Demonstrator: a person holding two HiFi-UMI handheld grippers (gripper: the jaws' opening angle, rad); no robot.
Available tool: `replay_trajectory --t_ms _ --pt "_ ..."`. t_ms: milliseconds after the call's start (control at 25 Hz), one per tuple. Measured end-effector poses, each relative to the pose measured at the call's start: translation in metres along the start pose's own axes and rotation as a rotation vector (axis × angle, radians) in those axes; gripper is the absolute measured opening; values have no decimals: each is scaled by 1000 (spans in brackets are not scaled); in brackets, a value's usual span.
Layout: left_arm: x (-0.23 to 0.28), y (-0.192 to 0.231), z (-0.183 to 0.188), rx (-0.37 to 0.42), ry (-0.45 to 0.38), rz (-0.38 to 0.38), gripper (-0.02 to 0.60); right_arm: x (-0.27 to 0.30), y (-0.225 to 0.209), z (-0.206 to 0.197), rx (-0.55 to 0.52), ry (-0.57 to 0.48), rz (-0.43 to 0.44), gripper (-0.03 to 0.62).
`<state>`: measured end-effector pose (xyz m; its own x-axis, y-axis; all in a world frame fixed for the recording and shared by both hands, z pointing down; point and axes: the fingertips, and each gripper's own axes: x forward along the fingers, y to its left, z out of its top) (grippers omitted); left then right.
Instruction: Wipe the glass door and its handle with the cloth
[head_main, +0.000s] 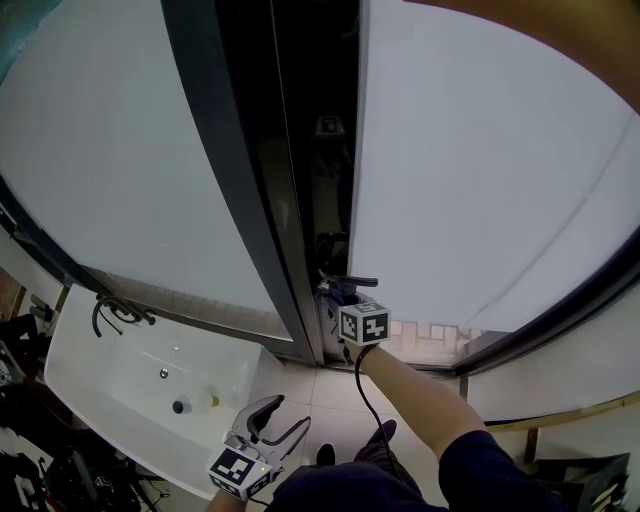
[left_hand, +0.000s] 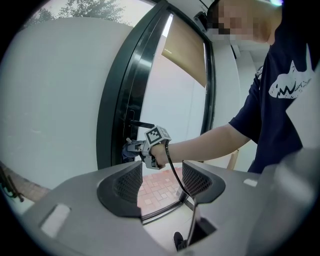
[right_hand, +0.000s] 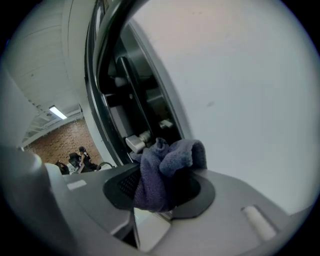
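Observation:
The glass door's frosted pane (head_main: 480, 170) stands upright beside a dark frame (head_main: 250, 180). Its black lever handle (head_main: 352, 282) juts out at the door's edge. My right gripper (head_main: 340, 300) is right at the handle, just below it, shut on a bunched blue-purple cloth (right_hand: 162, 172). In the right gripper view the cloth fills the gap between the jaws of my right gripper (right_hand: 160, 186), with the door's lock hardware (right_hand: 137, 141) just beyond it and the pane (right_hand: 240, 100) to the right. My left gripper (head_main: 283, 418) hangs low and back from the door, open and empty, also seen as left gripper (left_hand: 162, 182).
A white basin (head_main: 90, 385) with a dark tap (head_main: 115, 315) and a small bottle (head_main: 197, 403) stands at lower left. A second frosted pane (head_main: 110, 160) is left of the frame. The person's forearm (head_main: 420, 395) reaches toward the handle. Tiled floor (head_main: 330, 420) lies below.

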<state>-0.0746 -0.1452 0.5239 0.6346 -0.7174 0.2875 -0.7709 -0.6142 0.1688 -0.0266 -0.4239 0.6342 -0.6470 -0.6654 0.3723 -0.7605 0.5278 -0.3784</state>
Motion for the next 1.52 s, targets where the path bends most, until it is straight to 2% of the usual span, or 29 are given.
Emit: replay_trajectory --t_ms 120,400,520,600,720,920,1080,1320,1520 --pt "4 1 -2 5 12 0 247 5 1 -5 -29 56 -11 144" --pt "13 -9 7 25 -31 -28 247 20 -8 -30 -26 143 -33 144" --pt "9 -8 4 29 -11 -8 247 26 -11 -41 -26 175 -33 144" --pt "6 -7 0 25 7 9 247 26 -10 -42 -2 168 -26 144" --pt "2 -9 -10 17 1 3 247 12 -5 -33 39 95 14 144" --pt "-1 -7 -3 23 -1 2 247 -6 6 0 -9 14 31 144" --pt "0 -8 -2 32 -34 -8 247 -1 4 2 -33 33 15 144" --pt "-1 -8 -5 16 -13 14 247 10 -1 -14 -69 92 -8 144" --pt "-5 -13 -2 21 -29 12 247 18 -8 -29 -78 140 -20 144"
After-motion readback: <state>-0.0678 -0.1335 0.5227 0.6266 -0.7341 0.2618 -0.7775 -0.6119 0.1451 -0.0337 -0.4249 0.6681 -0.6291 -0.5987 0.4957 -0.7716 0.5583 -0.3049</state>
